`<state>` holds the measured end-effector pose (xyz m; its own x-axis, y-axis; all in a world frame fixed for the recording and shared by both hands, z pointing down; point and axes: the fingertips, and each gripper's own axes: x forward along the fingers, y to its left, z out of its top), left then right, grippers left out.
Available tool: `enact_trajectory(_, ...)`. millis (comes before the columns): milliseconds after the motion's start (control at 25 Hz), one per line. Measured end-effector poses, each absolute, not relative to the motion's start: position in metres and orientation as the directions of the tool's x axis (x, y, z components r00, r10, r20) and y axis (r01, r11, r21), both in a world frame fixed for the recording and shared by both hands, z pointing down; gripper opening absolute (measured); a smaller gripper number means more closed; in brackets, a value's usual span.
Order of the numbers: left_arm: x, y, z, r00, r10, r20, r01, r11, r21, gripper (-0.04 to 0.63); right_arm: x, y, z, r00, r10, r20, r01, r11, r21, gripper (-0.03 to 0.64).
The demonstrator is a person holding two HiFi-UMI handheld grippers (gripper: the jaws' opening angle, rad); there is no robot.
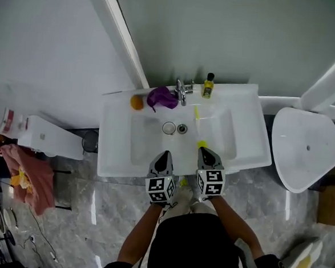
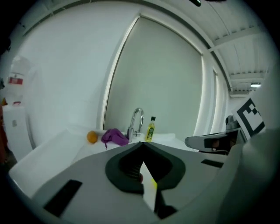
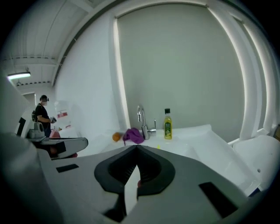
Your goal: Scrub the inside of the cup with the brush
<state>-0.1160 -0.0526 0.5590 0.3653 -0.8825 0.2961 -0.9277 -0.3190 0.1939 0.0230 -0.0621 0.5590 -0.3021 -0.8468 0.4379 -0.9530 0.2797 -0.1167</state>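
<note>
Cup [image 1: 168, 128] stands in the sink [image 1: 242, 136] well ahead of both jaws, left gripper [image 1: 164, 154] and right gripper [image 1: 206, 151] hovering at its near rim, jaws together and empty, seemingly poised to fetch the yellow brush [image 1: 197, 113] ahead of the right jaws.

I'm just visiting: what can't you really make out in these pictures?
Cup: tiny in the head view, inside unreadable; the left gripper and right gripper block it in their own views.
Brush: head view, too small to show bristles.
Bottle label: too small to read in every view.
</note>
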Motion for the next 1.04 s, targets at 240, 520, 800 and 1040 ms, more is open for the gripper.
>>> enact_trajectory(240,-0.119,0.025,0.493,0.343,-0.91,0.235,-0.939,-0.322,0.124,0.017,0.013,-0.001,0.487,-0.354,-0.882,0.312,-0.935,0.324,-0.144,0.025)
enact_trajectory(520,-0.126,0.081,0.471,0.396,-0.886,0.24,-0.918,-0.378,0.119,0.017,-0.001,0.065,0.445,-0.368,-0.893,0.258,-0.93,0.348,-0.121,0.025)
enact_trajectory(800,-0.136,0.114,0.475,0.458,-0.844,0.28,-0.889,-0.442,0.122,0.017,0.0,0.103,0.432,-0.323,-0.907,0.269,-0.946,0.308,-0.099,0.025)
enact_trajectory(1040,-0.214,0.13,0.454,0.397,-0.884,0.248,-0.914,-0.406,0.018,0.017,-0.027,0.134,0.424,-0.274,-0.907,0.321,-0.956,0.292,0.009,0.025)
